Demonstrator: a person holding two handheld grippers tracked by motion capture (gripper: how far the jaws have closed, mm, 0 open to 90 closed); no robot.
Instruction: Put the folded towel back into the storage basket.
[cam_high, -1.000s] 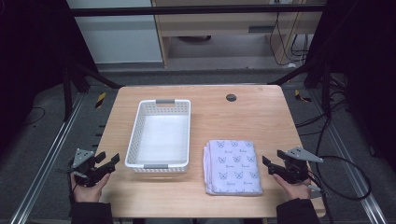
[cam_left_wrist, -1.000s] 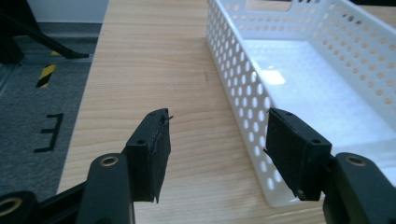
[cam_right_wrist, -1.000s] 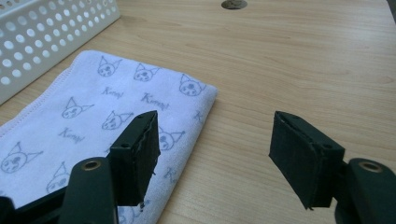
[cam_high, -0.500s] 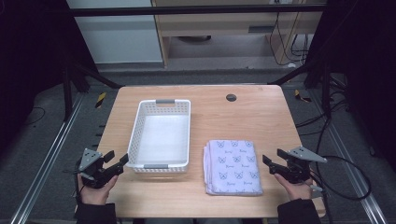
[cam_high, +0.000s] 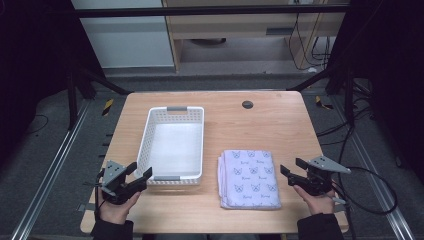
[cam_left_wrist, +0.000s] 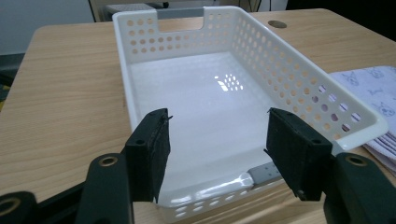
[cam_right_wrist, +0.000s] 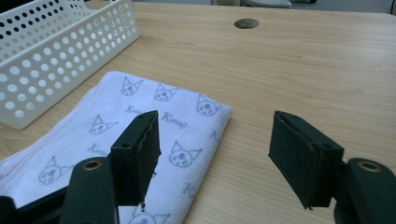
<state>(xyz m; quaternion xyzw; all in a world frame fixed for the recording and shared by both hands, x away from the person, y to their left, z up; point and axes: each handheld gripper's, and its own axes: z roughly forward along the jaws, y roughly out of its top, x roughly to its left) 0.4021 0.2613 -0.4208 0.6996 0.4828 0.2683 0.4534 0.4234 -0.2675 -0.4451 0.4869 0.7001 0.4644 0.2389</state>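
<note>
Near the front edge of the light wooden table (cam_high: 280, 125), the folded lilac cat-print cloth (cam_high: 249, 178) lies lengthwise front-to-back, just left of the right gripper (cam_high: 289, 171), whose jaws gape empty. The left gripper (cam_high: 140, 171), also open and empty, faces the white perforated plastic basket (cam_high: 150, 142).

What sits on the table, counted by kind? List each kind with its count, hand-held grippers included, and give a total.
White perforated basket: 1
Folded cloth with cat-face print: 1
Hand-held gripper: 2, the left hand-held gripper and the right hand-held gripper, both with jaws apart and nothing between them
Total: 4
</note>
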